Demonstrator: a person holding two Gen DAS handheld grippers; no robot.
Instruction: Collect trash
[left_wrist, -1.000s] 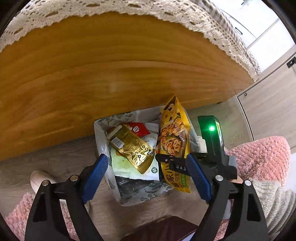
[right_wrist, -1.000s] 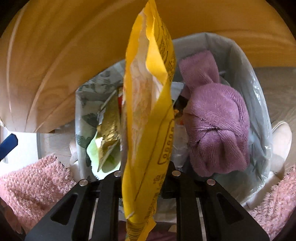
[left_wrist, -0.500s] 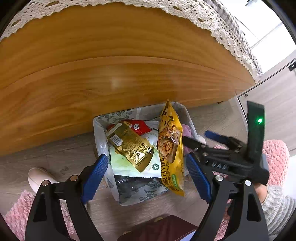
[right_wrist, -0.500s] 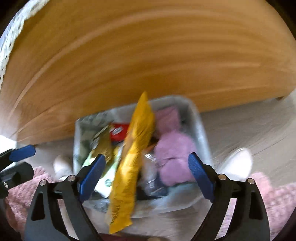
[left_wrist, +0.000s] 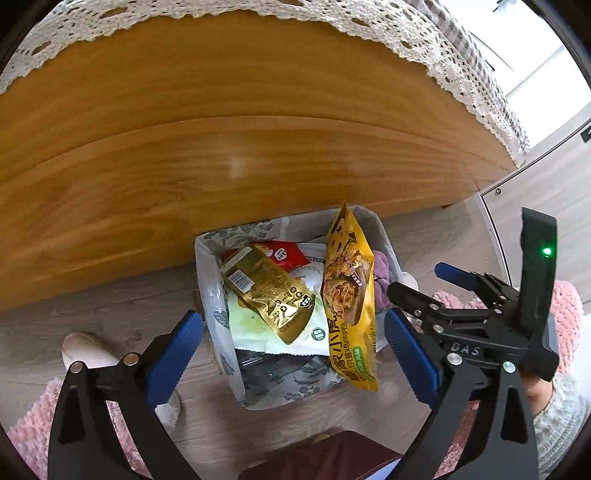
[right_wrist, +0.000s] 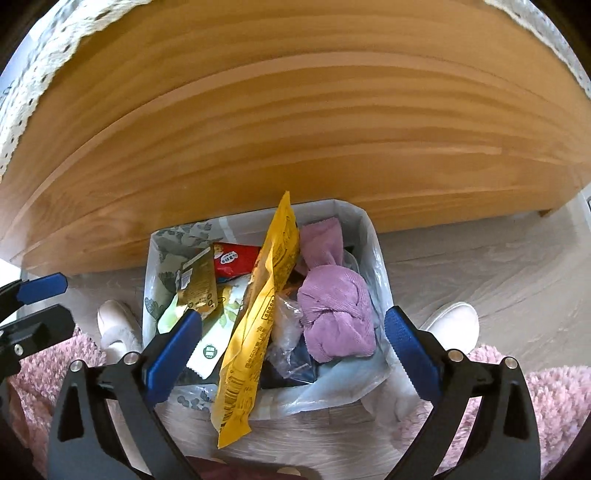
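A lined trash bin (left_wrist: 207, 266) stands on the floor against a wooden table side. A yellow snack bag (right_wrist: 258, 317) leans upright in it, free of both grippers, its lower end hanging over the near rim. Beside it lie a gold pouch (left_wrist: 269, 291), a red packet (left_wrist: 284, 254), a white-green wrapper (left_wrist: 258, 328) and a purple cloth (right_wrist: 332, 314). My right gripper (right_wrist: 293, 319) hovers above the bin, its jaws opening, nothing pinched between them. My left gripper (left_wrist: 293, 325) also hangs over the bin, jaws opening and empty.
The wooden table side (left_wrist: 221, 147) with a lace cloth edge (left_wrist: 406, 33) rises right behind the bin. White slippers (left_wrist: 85, 354) (right_wrist: 450, 321) and pink fleece (right_wrist: 554, 398) flank it. A dark red object (left_wrist: 332, 458) lies at the near edge.
The right gripper let go of the yellow bag, spread wide and rose away from the bin; the bag now leans inside it. The left gripper's jaws widened a little.
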